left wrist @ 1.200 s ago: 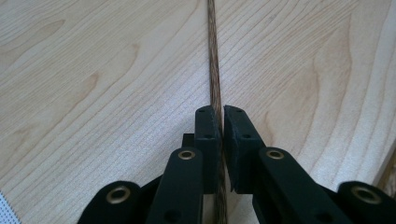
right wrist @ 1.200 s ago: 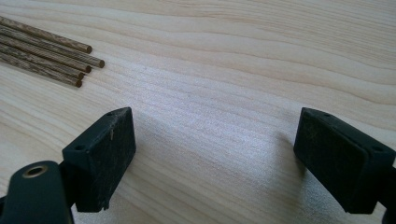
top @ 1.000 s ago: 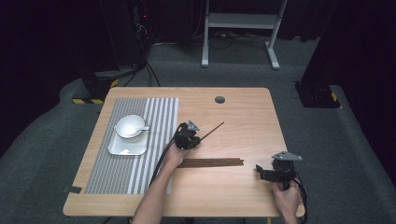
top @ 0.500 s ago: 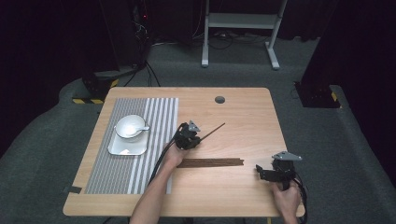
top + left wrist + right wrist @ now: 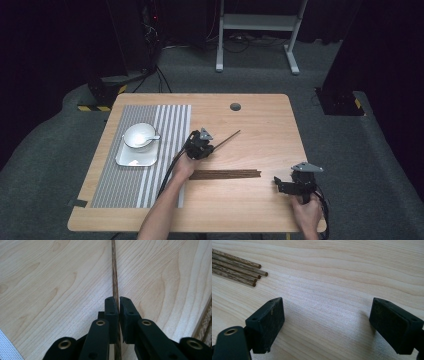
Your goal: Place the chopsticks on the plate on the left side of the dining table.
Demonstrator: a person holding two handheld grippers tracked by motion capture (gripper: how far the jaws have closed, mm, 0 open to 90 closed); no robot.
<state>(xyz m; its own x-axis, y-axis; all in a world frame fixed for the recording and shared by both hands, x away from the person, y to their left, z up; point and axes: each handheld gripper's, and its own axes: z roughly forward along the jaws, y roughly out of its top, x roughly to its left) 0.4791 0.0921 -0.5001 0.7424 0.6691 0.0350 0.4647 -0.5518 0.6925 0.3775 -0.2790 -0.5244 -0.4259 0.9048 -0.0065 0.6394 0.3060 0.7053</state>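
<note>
Left gripper point(image 5: 201, 145): mid-tabletop point(image 5: 260, 120), forearm angled in from below, jaws clamped on one chopstick point(image 5: 114, 277); right gripper point(image 5: 327, 325): low, jaws spread wide, empty; remaining chopsticks point(image 5: 225, 174) between them, ends visible in right gripper view.

Dark wooden chopstick point(image 5: 114, 270), clamped, angled above table

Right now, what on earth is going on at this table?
A person works at a wooden table with a hand-held gripper in each hand. The left gripper has its jaws shut on a single brown chopstick, which points up and to the right in the high view. More chopsticks lie in a bundle near the table's middle. The right gripper has its jaws wide open with nothing between them. On a striped mat at the left sits a white bowl on a small tray.
</note>
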